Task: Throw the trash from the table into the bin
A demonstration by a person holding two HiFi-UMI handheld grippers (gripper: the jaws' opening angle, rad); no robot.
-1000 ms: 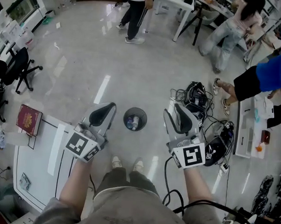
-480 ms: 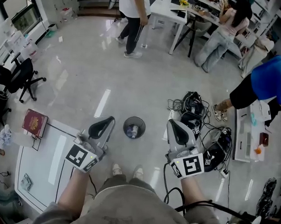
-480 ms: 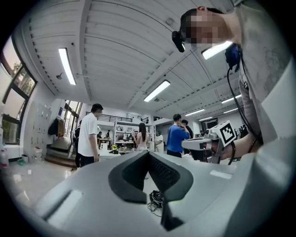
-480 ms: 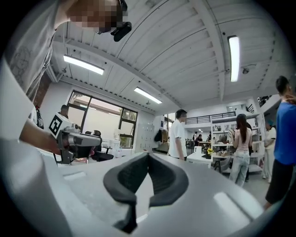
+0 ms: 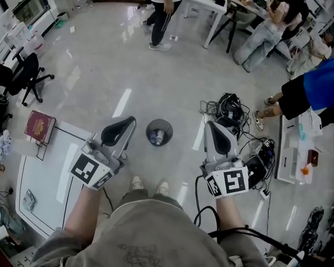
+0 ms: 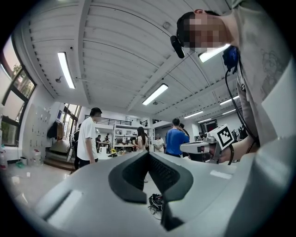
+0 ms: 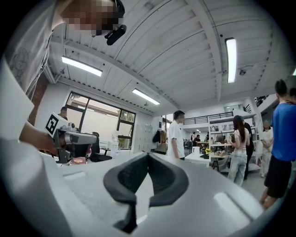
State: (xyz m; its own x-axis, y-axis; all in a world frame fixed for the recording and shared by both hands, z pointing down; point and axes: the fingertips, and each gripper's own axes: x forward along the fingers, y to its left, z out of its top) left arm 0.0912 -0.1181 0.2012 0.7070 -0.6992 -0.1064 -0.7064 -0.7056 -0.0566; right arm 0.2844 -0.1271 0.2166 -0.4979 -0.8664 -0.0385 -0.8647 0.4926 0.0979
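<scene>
The black mesh bin [image 5: 159,131] stands on the floor just ahead of the person's feet, with some trash inside it. My left gripper [image 5: 129,122] hangs to the left of the bin and my right gripper [image 5: 210,126] to its right, both held about level above the floor. In the left gripper view the left gripper [image 6: 148,154] has its pads meeting at the tips with nothing between them. The right gripper [image 7: 148,155] looks the same in its own view, shut and empty. The white table [image 5: 46,180] lies at the lower left, bearing a small packet [image 5: 29,199].
A red book [image 5: 39,127] lies at the table's far corner and a crumpled white wad [image 5: 2,145] beside it. Tangled cables [image 5: 230,112] and black bags [image 5: 257,172] lie right of the bin. An office chair [image 5: 21,75] stands far left. Several people stand beyond.
Both grippers have lifted a little and stayed on either side of the bin. The right gripper's jaws, apart a second ago, have closed.
</scene>
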